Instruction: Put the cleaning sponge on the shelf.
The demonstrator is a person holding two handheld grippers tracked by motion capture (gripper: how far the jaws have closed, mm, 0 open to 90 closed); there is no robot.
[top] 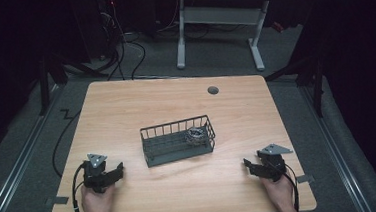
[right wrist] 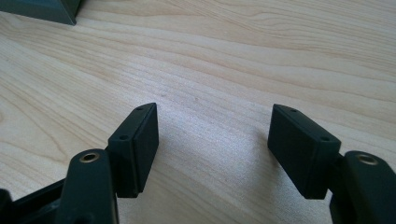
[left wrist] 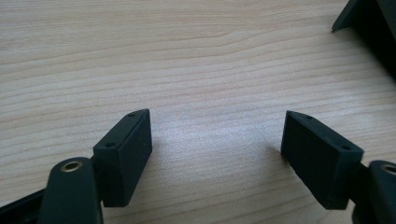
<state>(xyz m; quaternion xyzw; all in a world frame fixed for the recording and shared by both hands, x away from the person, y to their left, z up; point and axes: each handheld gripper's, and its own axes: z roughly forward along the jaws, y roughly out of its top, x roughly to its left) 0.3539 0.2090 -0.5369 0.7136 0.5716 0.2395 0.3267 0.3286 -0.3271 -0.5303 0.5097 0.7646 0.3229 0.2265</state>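
A dark wire basket (top: 176, 142) stands in the middle of the wooden table (top: 126, 105), with a crumpled grey metallic object (top: 196, 135) inside at its right end. My left gripper (top: 119, 170) rests low over the table near the front left, held by a hand, its jaws pointing right toward the basket. In the left gripper view the left gripper (left wrist: 215, 140) stands open over bare wood. My right gripper (top: 246, 164) sits near the front right, jaws pointing left. In the right gripper view the right gripper (right wrist: 212, 135) is open, with nothing between the pads.
A round grommet hole (top: 213, 90) lies near the table's far edge. A basket corner (left wrist: 369, 23) shows at the top right of the left gripper view, another corner (right wrist: 42, 10) at the top left of the right gripper view. A white desk frame (top: 218, 28) and cables stand beyond.
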